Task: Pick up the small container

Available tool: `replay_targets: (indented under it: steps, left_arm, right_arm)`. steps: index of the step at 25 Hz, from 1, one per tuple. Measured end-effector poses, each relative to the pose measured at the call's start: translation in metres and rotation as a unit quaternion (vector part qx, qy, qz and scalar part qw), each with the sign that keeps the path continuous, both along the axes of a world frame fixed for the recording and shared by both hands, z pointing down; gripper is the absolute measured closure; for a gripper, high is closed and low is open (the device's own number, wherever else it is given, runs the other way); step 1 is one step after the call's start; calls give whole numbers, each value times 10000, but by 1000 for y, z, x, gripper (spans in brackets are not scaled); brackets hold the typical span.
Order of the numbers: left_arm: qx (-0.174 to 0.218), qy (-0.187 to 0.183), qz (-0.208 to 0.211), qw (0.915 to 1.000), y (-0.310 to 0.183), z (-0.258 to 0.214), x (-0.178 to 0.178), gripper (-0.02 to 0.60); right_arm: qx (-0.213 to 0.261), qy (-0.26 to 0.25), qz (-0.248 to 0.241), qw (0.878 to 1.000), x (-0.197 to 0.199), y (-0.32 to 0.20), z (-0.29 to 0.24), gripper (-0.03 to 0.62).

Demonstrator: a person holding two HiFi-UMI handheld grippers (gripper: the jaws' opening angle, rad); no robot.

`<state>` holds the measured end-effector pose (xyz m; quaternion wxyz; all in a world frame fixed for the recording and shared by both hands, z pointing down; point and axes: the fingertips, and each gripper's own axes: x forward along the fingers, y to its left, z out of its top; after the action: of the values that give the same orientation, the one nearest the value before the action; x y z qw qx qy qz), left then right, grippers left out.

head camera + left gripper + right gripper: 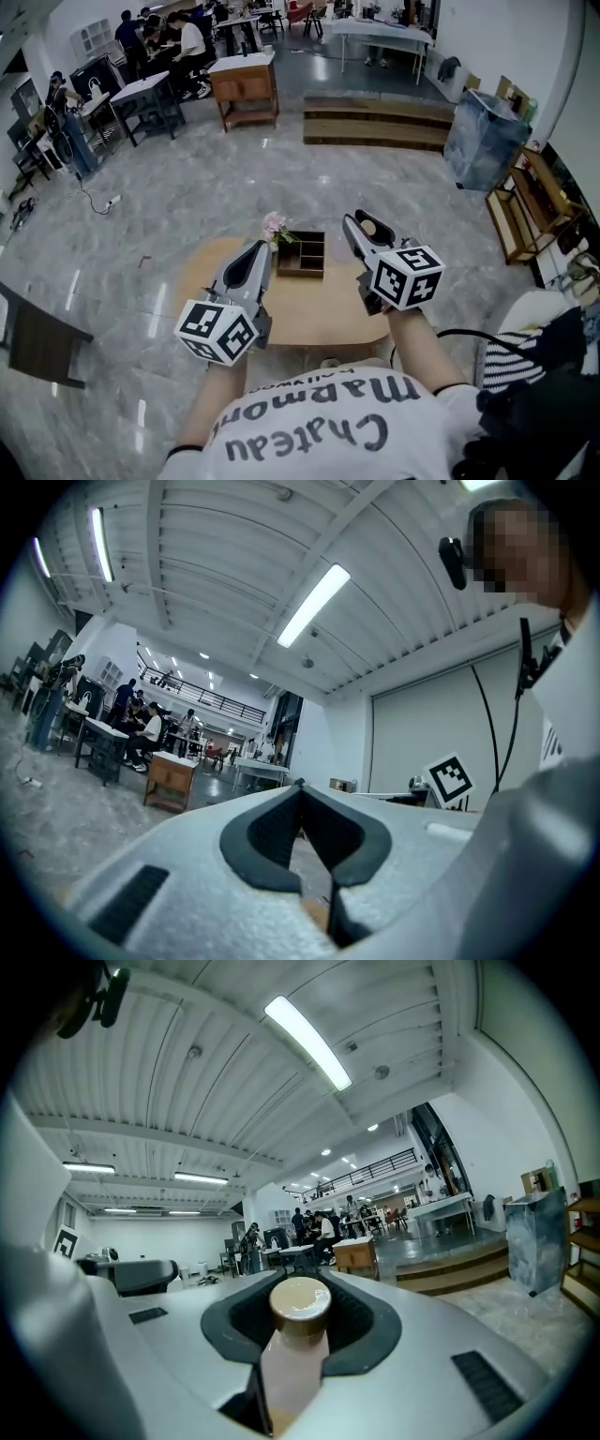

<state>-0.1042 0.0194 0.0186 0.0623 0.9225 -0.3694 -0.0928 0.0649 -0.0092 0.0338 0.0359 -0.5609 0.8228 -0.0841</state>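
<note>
The small container (pixel 298 1335) is a beige bottle with a round cap. It sits between the jaws of my right gripper (pixel 300 1327), which is shut on it, cap pointing away from the camera. In the head view the right gripper (pixel 363 228) is raised above the right end of the low wooden table (pixel 319 314), and the container's cap (pixel 368 227) shows between its jaws. My left gripper (pixel 253 255) is held above the table's left part. In the left gripper view the left gripper (pixel 300 789) has its tips touching and nothing between them.
A dark wooden organiser box (pixel 301 255) with pink flowers (pixel 275 225) beside it stands at the table's far edge. Beyond lie a marble floor, wooden steps (pixel 375 120), a wooden desk (pixel 246 89), seated people at the back left and a shelf rack (pixel 525 202) on the right.
</note>
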Motion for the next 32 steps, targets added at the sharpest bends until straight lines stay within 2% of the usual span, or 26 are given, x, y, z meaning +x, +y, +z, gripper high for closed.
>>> replay_targets:
  steps: [8, 15, 20, 26, 32]
  left_arm:
    - [-360, 165, 88, 9992, 57, 25, -31, 568]
    - [-696, 110, 377, 9968, 95, 53, -36, 568]
    - [-832, 62, 430, 9956, 109, 68, -37, 568]
    - [-1024, 191, 324, 9940, 111, 79, -41, 568]
    - [-976, 155, 348, 9945, 111, 77, -37, 568]
  right_arm:
    - [-282, 1, 212, 9994, -22, 66, 23, 485]
    - [-433, -262, 409, 9979, -28, 112, 44, 485]
    - [-648, -192, 530, 9963, -23, 127, 62, 485]
    - [-841, -120, 650, 9943, -11, 138, 79, 485]
    - [-834, 27, 690, 9941, -8, 145, 82, 485]
